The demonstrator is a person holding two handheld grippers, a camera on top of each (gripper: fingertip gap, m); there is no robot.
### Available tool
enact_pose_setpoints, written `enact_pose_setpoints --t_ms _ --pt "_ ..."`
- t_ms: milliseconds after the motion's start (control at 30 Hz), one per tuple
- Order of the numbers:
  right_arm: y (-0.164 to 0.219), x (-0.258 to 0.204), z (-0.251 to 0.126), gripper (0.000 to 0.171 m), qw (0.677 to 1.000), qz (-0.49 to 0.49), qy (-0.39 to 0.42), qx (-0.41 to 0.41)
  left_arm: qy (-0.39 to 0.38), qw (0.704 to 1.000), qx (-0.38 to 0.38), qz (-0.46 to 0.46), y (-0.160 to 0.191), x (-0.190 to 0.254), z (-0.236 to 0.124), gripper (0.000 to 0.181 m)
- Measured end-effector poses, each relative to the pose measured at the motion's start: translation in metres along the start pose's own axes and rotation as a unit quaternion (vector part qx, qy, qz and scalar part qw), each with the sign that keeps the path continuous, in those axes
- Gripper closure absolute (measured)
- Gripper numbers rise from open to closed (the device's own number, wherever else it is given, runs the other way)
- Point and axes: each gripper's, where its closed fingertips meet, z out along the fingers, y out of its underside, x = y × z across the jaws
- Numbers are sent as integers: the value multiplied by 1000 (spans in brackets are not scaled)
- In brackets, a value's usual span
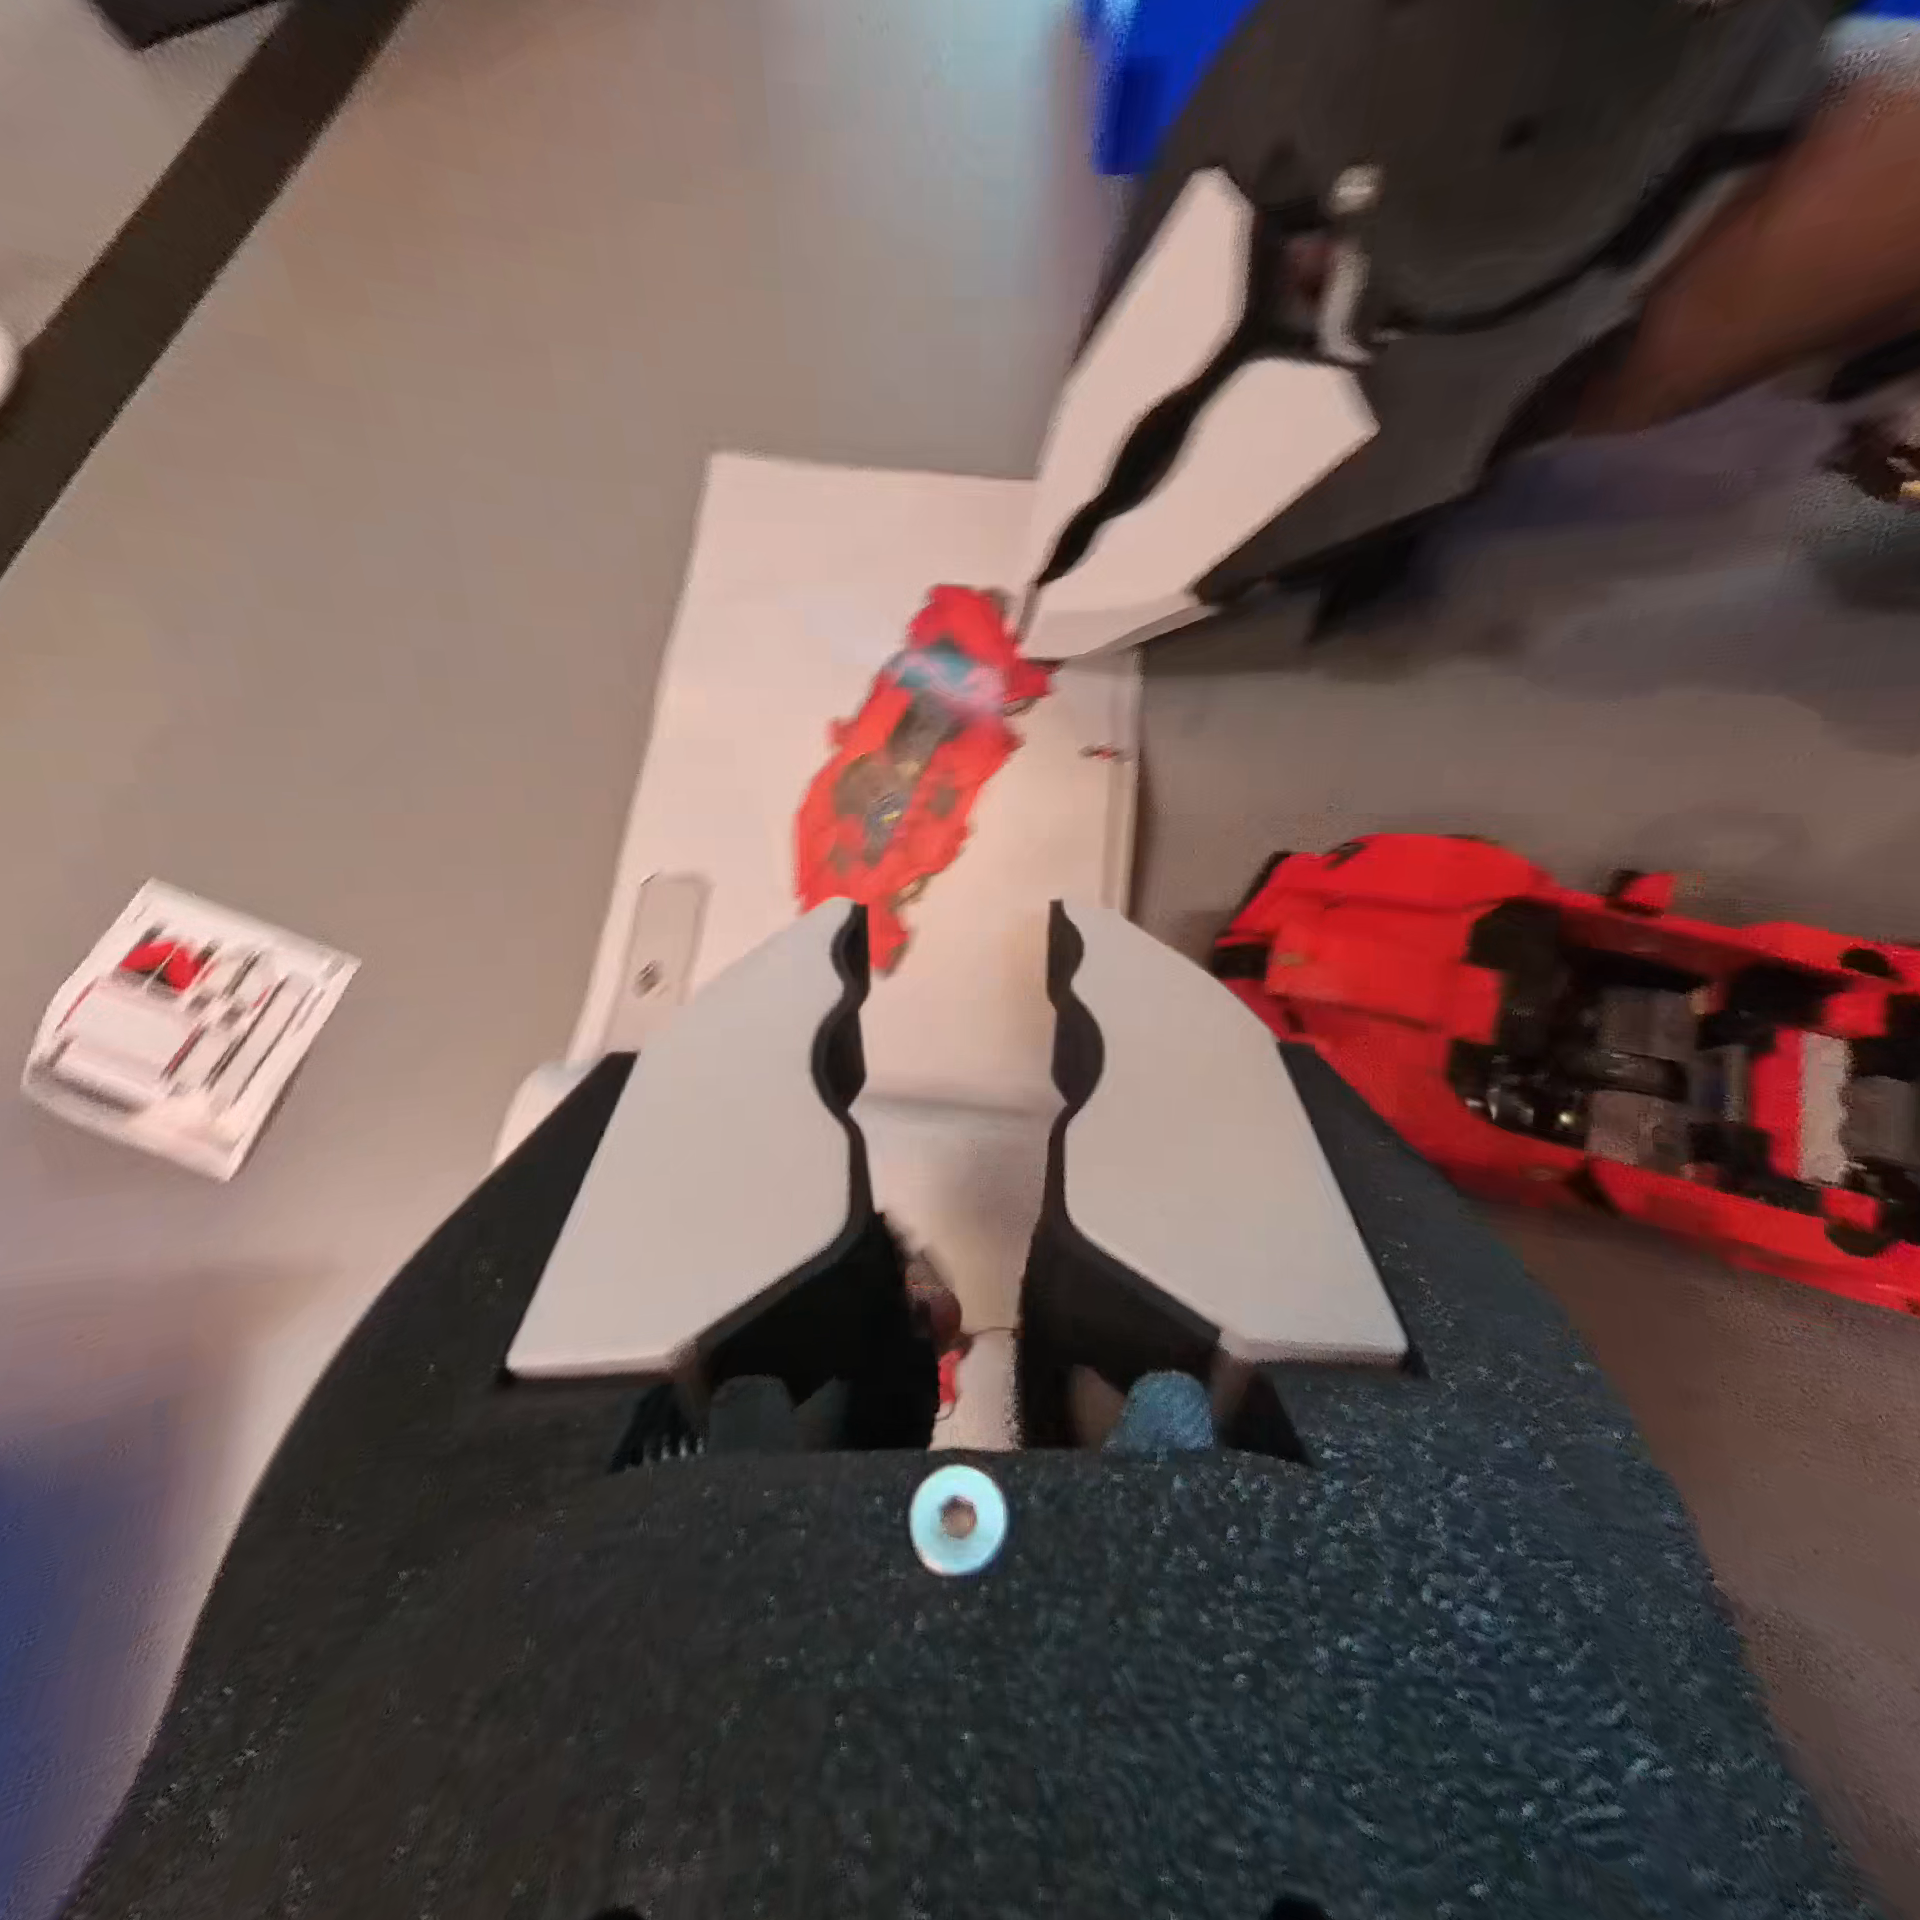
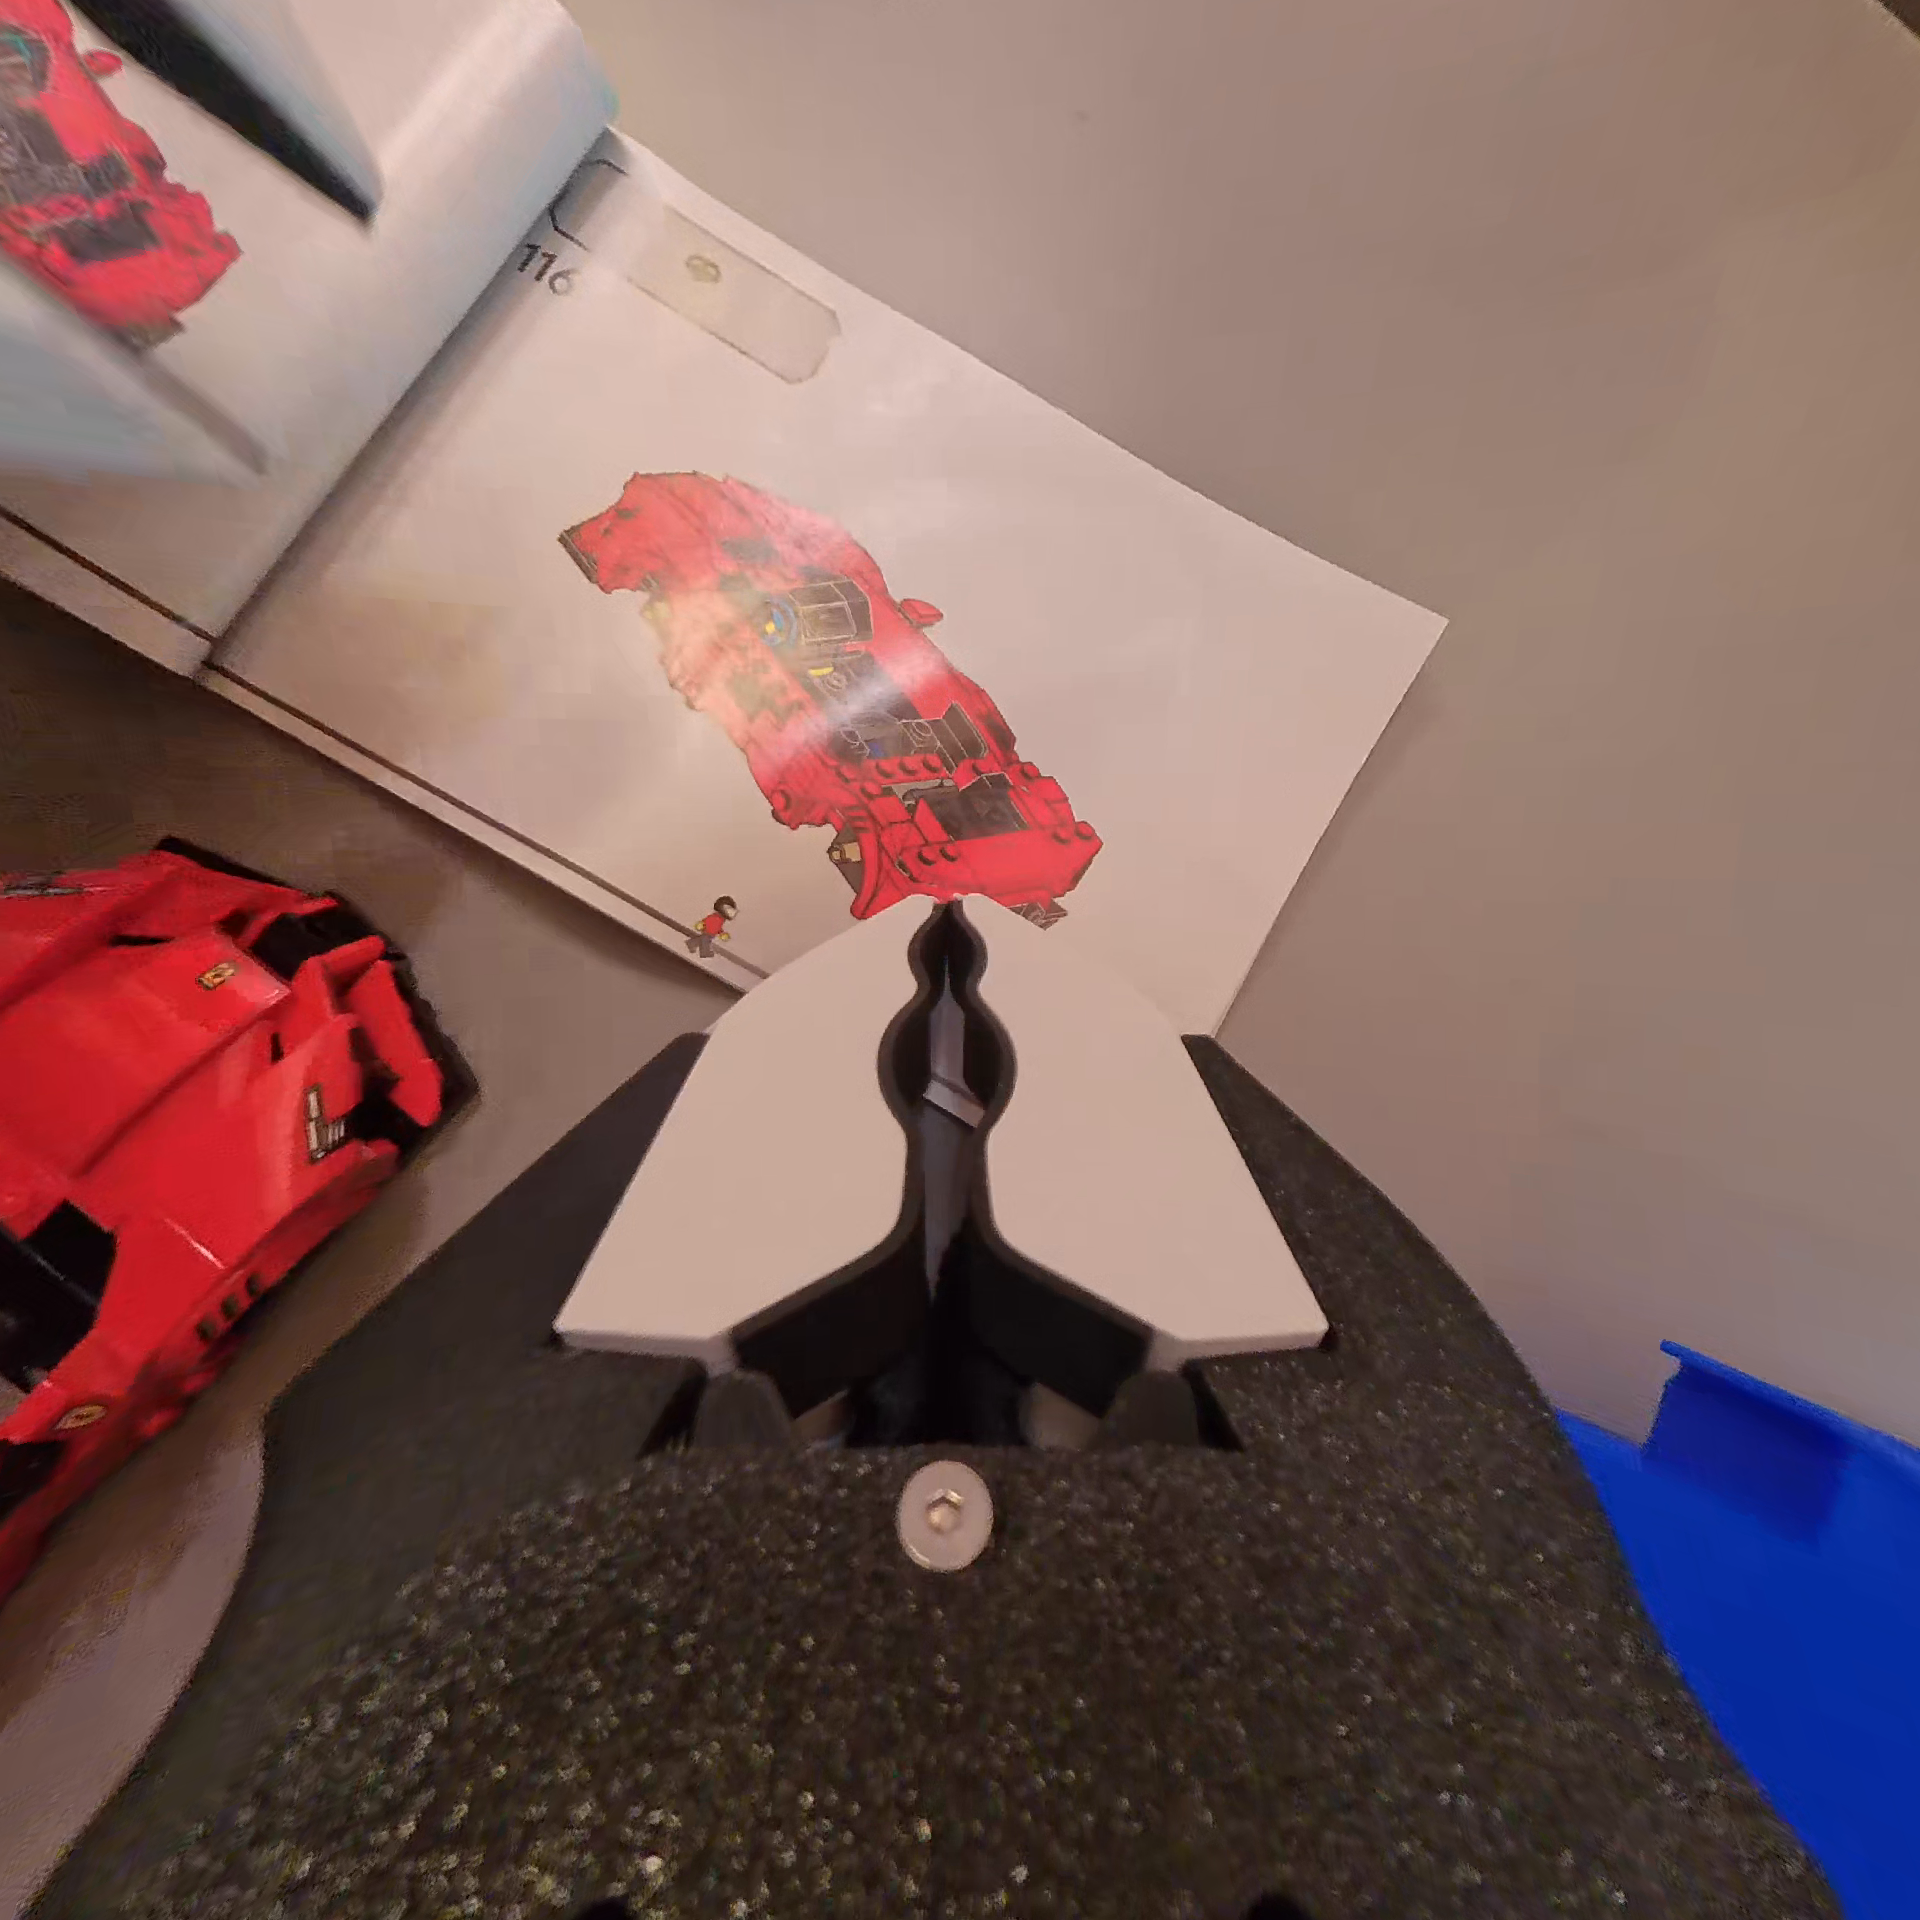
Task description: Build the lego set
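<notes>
My left tool (image 1: 951, 914) hangs open and empty over the instruction booklet (image 1: 883, 582), which lies flat on the grey counter (image 1: 416, 520). My right tool (image 2: 948, 909), its tips pressed together on the page edge, sits at one o'clock. The red lego car (image 1: 1579, 1049) rests at three o'clock, a sticker sheet (image 1: 187, 1029) at nine, a blue bin (image 2: 1766, 1558) beside.
</notes>
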Motion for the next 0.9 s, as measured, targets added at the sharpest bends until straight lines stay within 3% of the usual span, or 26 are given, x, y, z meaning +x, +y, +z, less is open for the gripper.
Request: enact_pose_setpoints --t_ms 133,400,633,767,900 --pt "0 -1 0 171 1000 11 -3 -1 28 997 -44 57 1 28 25 145" --pt "0 -1 0 171 1000 20 -11 4 28 994 -80 67 6 32 45 142" --pt "0 -1 0 171 1000 17 -13 4 -8 996 -58 67 -1 17 35 163" --pt "0 -1 0 171 1000 19 -16 2 14 996 -59 67 -1 27 37 149" --pt "0 -1 0 171 1000 20 -15 2 3 991 -87 100 7 30 45 148"
